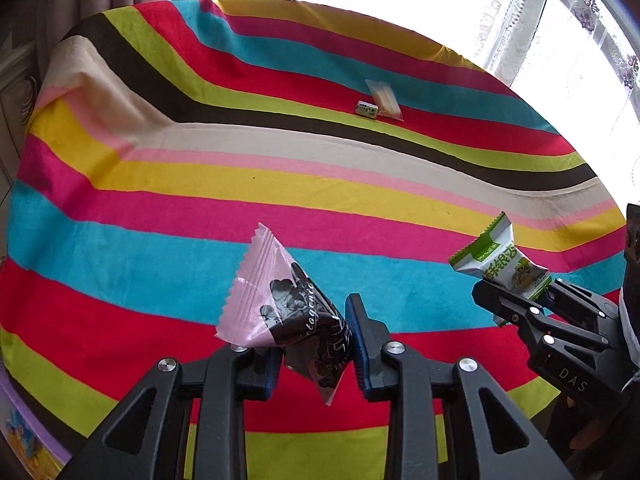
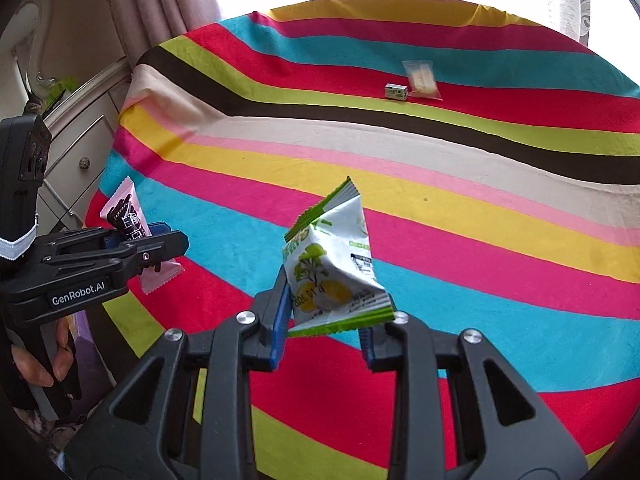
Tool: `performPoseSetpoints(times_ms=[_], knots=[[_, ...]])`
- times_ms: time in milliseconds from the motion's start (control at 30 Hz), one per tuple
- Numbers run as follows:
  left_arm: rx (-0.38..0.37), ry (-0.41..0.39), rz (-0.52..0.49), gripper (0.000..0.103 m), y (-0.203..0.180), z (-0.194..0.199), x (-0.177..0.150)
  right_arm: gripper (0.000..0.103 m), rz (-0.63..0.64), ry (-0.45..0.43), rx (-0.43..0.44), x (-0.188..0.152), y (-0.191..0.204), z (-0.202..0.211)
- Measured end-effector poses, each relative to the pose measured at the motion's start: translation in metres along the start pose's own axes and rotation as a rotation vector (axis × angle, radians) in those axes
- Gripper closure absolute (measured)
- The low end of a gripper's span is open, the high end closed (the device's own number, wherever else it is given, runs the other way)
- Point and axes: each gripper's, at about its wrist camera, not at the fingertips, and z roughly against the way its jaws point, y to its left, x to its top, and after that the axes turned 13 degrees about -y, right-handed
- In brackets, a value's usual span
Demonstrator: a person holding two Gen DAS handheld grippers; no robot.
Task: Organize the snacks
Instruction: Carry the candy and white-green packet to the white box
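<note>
Both hands hover above the striped cloth [image 1: 280,184], each claw carrying a snack clear of the fabric. The left gripper [image 1: 312,344] is clamped on a pink and black packet [image 1: 280,300], its blue pads [image 1: 360,336] pinching the dark lower half while the pink crimped end juts up to the left. The right gripper [image 2: 324,328] is closed on a green and white packet [image 2: 336,276], held by its lower crimped edge, with the top seam tilted up and to the left.

Far across the cloth, on the red stripe, lie a small boxy green and white snack [image 1: 367,109] and a clear packet [image 1: 384,100], just beside each other; whether they touch I cannot tell.

The left camera catches the right gripper [image 1: 516,296] from the side at its right edge, the green packet [image 1: 500,264] sticking out beyond the jaws. The right camera alone shows a hand [image 2: 44,364] wrapped round the left gripper's [image 2: 156,248] handle, the pink packet [image 2: 128,212] poking out above and below its jaws, and a white cabinet [image 2: 76,144] with a round knob past the cloth's left edge. Curtains [image 2: 160,4] hang behind.
</note>
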Motion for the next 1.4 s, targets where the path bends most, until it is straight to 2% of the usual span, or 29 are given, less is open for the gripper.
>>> performPoseSetpoints(times_ms=[667, 1000, 1400], knots=[[0.046, -0.073, 0.024, 0.073, 0.072, 0.085, -0.029, 0.07, 0.127, 0.008, 0.15, -0.007, 0.111, 0.003], [0.136, -0.103, 0.035, 0.073, 0.118, 0.126, -0.041, 0.07, 0.219, 0.018, 0.276, -0.012, 0.176, 0.0], [0.249, -0.084, 0.1, 0.073, 0.173, 0.154, -0.067, 0.07, 0.348, 0.074, 0.454, -0.028, 0.247, -0.002]])
